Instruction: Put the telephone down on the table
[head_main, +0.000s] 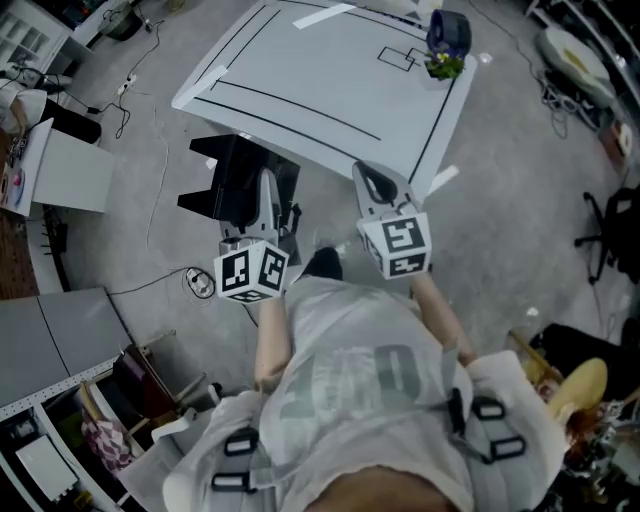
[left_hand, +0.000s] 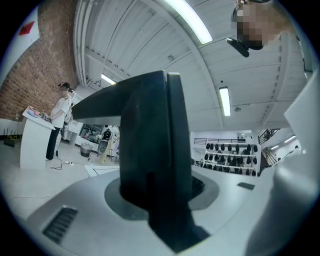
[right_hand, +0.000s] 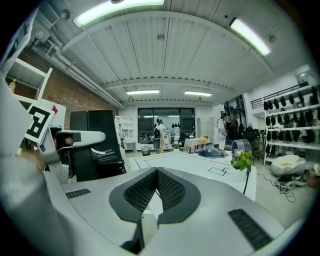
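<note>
Seen from overhead, the table (head_main: 330, 90) loses its far edge to the picture's top. In the left gripper view the telephone (left_hand: 150, 150) fills the middle and blocks most of the room behind, its lower end disappearing between the grey jaws. In the right gripper view, the people (right_hand: 159, 131) at the room's far end are too small to make out.

Grey floor (head_main: 520, 200), brick wall (left_hand: 25, 85) (reddish), strip lights (right_hand: 117, 10) o/head
</note>
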